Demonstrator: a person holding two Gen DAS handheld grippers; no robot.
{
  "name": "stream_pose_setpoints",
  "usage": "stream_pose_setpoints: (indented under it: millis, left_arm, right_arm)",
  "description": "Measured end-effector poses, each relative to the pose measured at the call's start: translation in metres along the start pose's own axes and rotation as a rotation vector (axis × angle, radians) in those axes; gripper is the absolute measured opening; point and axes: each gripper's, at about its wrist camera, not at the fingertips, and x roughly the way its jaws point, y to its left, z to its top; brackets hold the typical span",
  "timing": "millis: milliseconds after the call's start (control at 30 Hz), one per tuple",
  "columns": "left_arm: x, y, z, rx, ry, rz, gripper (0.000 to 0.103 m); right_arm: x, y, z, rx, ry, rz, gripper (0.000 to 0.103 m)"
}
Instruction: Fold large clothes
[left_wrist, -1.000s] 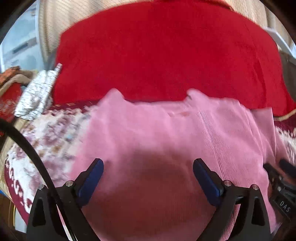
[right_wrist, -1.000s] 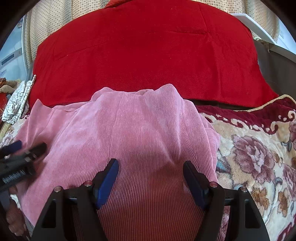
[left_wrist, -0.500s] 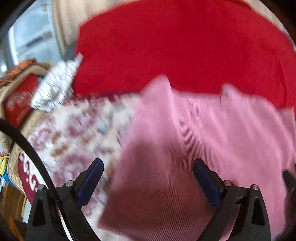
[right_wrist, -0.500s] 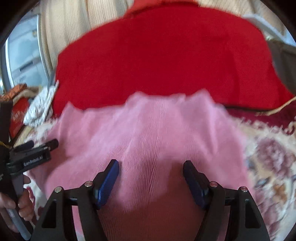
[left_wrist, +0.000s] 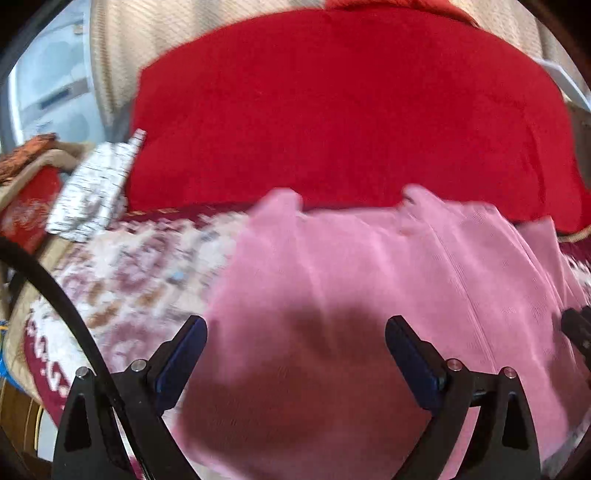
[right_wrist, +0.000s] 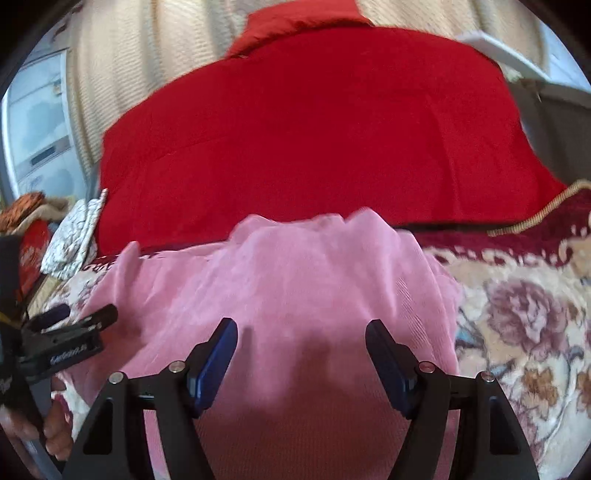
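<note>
Pink garment (left_wrist: 369, 295), ribbed like corduroy, spread on a flowered blanket (right_wrist: 524, 317) over what looks like a bed, far edge just short of a big red cushion (left_wrist: 332, 110). Long axis hard to judge: partly folded, running away from both cameras toward the cushion, two small peaks at the far edge.

Left claw (left_wrist: 295, 354): jaws wide apart, blue pads (left_wrist: 181, 365) clear of each other, nothing pinched. Hangs over the near left part of the garment, left pad past the cloth's edge above the blanket. Contact with the fabric not clear through the blur.

Right claw (right_wrist: 301, 360): jaws also wide apart, gripping nothing, both pads (right_wrist: 388, 369) above the pink cloth near its right side. Dark shadow on the fabric between them; touching or not, cannot tell.

Seen from the right wrist camera: left claw (right_wrist: 70, 325) low at the picture's left by the garment's left edge, a hand (right_wrist: 33, 432) behind it.

White patterned cloth (left_wrist: 92, 192) beside the cushion's left end, apart from the garment.
</note>
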Motion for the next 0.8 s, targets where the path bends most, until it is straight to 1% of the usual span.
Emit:
stream_pose_setpoints:
  millis: [67,100,133,167,200,300,500,633,800]
  left_arm:
    - [0.019,-0.013,-0.005,0.057,0.092,-0.013,0.097]
    - [0.023,-0.02,-0.006,0.084,0.096,0.019,0.098]
    - [0.021,-0.024,-0.007,0.095,0.075,0.037,0.098]
    - [0.019,-0.026,-0.006,0.104,0.063,0.048,0.098]
    - [0.02,-0.027,-0.005,0.106,0.068,0.052,0.098]
    - [0.022,-0.022,-0.004,0.074,0.08,0.037,0.098]
    - [0.025,-0.019,-0.005,0.073,0.072,0.035,0.099]
    - [0.02,-0.022,-0.007,0.069,0.069,0.036,0.1]
    - [0.021,-0.022,-0.007,0.068,0.067,0.037,0.1]
  right_arm:
    - [0.015,-0.013,-0.003,0.05,0.085,0.004,0.075]
    - [0.02,-0.017,-0.006,0.067,0.118,0.019,0.075]
    - [0.021,-0.02,-0.007,0.086,0.12,0.034,0.075]
    - [0.02,-0.02,-0.006,0.086,0.115,0.034,0.075]
    - [0.019,-0.018,-0.005,0.068,0.113,0.025,0.075]
    - [0.016,-0.01,-0.007,0.016,0.099,-0.012,0.075]
    - [0.012,0.002,-0.009,-0.052,0.074,-0.068,0.075]
    - [0.01,0.013,-0.012,-0.125,0.045,-0.12,0.075]
    - [0.01,0.017,-0.014,-0.152,0.035,-0.14,0.075]
